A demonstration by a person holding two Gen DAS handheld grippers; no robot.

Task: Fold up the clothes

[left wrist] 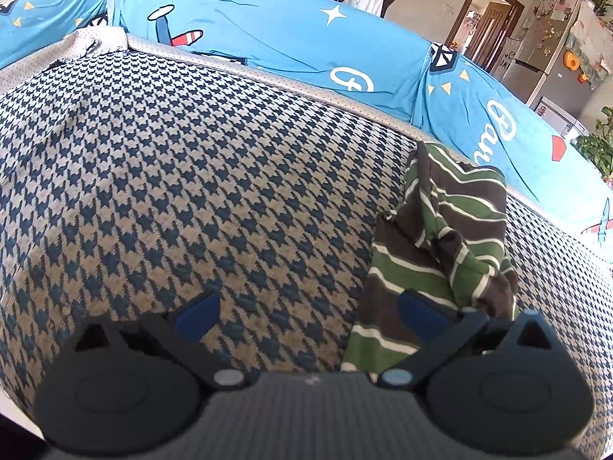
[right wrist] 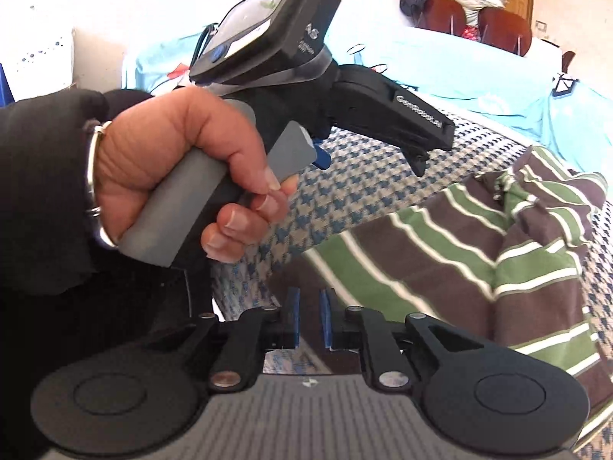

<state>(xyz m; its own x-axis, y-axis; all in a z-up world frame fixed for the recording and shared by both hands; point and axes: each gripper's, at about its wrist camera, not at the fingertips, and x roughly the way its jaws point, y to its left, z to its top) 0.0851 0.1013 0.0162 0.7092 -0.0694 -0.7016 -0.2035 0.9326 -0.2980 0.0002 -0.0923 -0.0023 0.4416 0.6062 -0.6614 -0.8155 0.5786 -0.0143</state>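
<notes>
Striped garment (left wrist: 440, 253) lies bunched on the houndstooth sofa cushion (left wrist: 191, 176), right of my left tongs (left wrist: 310, 310), which stand wide apart, one blue pad over cloth. Right tongs (right wrist: 309, 318) nearly together, clamping nothing visible. Judgement: cloth needs flattening; I take an edge or corner, not the heaped middle.

Soft striped cloth garment (left wrist: 440, 253), crumpled

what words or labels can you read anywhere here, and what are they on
"GenRobot.AI": on the black arm of the left claw's handset.
"Au", cut off, white script: on the blue sofa cover.
Small white print on the handset's screen mount: too blurred.
Fridge stickers: too small.
</notes>
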